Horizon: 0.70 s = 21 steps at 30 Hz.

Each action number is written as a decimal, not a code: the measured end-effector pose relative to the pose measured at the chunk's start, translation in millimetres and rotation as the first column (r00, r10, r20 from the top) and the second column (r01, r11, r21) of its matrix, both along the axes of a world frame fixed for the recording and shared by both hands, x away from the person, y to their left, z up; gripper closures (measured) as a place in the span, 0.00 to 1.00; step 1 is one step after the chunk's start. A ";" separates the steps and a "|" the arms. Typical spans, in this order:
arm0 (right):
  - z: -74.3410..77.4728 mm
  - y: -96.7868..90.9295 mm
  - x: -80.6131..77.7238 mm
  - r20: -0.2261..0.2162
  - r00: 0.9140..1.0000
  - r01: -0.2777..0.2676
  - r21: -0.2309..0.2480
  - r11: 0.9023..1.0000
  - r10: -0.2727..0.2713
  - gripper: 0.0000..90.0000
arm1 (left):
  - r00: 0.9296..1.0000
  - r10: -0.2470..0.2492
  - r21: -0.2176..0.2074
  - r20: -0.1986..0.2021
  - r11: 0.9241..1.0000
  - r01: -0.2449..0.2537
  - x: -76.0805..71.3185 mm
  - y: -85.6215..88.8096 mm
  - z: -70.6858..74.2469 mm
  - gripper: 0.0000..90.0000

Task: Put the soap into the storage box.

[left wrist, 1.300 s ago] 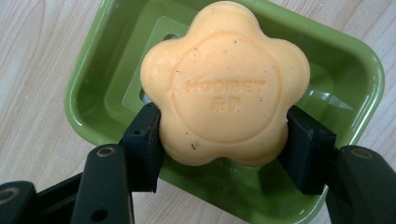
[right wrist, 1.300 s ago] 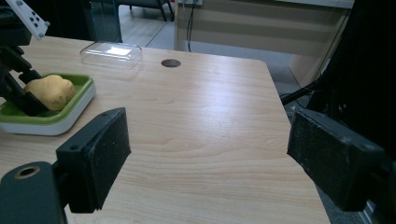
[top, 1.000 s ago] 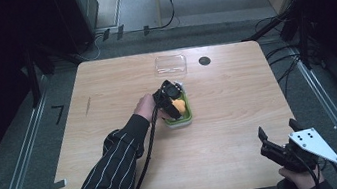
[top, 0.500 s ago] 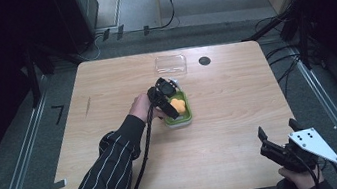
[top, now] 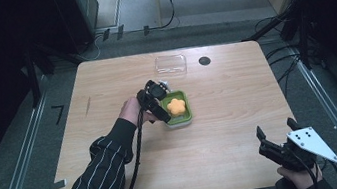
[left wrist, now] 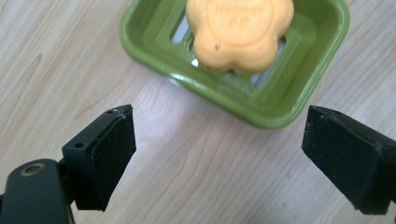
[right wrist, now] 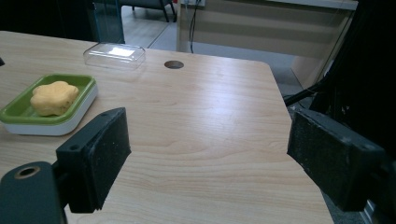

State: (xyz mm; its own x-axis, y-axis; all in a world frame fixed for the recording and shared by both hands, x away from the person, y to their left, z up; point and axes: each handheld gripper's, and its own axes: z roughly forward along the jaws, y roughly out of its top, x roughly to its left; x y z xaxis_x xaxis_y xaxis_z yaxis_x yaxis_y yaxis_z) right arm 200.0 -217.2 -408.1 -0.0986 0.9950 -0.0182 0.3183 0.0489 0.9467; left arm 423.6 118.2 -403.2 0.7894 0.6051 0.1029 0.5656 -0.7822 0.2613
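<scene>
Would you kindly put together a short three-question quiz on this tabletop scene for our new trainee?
1. True or false: the orange soap lies in the green dish.
2. Which is held between the fingers of the left gripper? A) the soap B) the dish C) nothing
3. Fill in: the clear lid lies on the table between the dish and the table's ____ edge.

Key:
1. True; the flower-shaped soap rests in the dish.
2. C; the jaws have just been opening and stand apart over bare wood, just short of the dish.
3. Far; the lid lies beyond the dish, beside a round black hole. The right gripper waits open at the near right corner.
</scene>
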 end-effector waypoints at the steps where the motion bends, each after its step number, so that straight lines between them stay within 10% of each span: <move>1: 0.0 0.1 0.2 -0.001 1.000 -0.001 0.000 1.000 0.001 0.15 | 1.000 0.004 -0.002 0.000 1.000 -0.004 -1.7 2.1 -0.1 0.11; 21: 0.3 3.6 3.4 0.000 1.000 -0.018 -0.001 1.000 0.018 0.15 | 0.994 0.091 0.035 -0.057 0.995 -0.089 -33.3 57.7 -4.1 0.09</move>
